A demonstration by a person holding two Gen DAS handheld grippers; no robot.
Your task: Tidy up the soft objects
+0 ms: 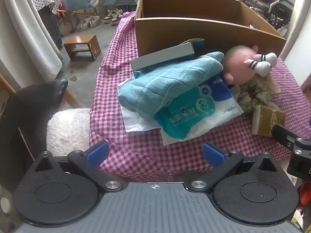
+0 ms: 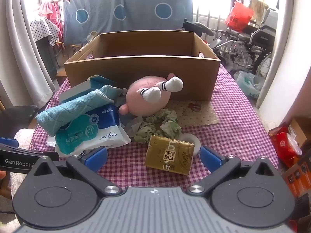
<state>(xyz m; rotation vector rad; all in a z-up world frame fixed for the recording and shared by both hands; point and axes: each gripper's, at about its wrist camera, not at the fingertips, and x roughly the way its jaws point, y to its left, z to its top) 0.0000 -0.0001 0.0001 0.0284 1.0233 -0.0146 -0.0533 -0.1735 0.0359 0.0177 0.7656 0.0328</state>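
Note:
A pile lies on the checked tablecloth [image 1: 147, 155] before an open cardboard box [image 1: 204, 31]: a teal knitted cloth [image 1: 165, 81], a wet-wipes pack [image 1: 194, 112], a pink plush toy [image 1: 241, 66] with white striped feet, a green scrunchie [image 1: 256, 95], a gold tissue pack [image 1: 268, 122]. My left gripper [image 1: 154, 153] is open and empty, near the table's front edge, short of the wipes. My right gripper [image 2: 153, 158] is open, its jaws either side of the gold tissue pack [image 2: 170, 156]. The same cloth [image 2: 73, 110], wipes [image 2: 91, 134], plush [image 2: 147, 99], scrunchie [image 2: 159, 126] and box [image 2: 143, 73] show there.
A white-and-blue flat box [image 1: 165, 56] lies under the cloth. A beige patterned mat [image 2: 194, 112] and a white tape roll [image 2: 191, 138] lie by the scrunchie. A fluffy white cushion [image 1: 68, 130] and wooden stool [image 1: 83, 45] are left of the table; a wheelchair [image 2: 250, 44] right.

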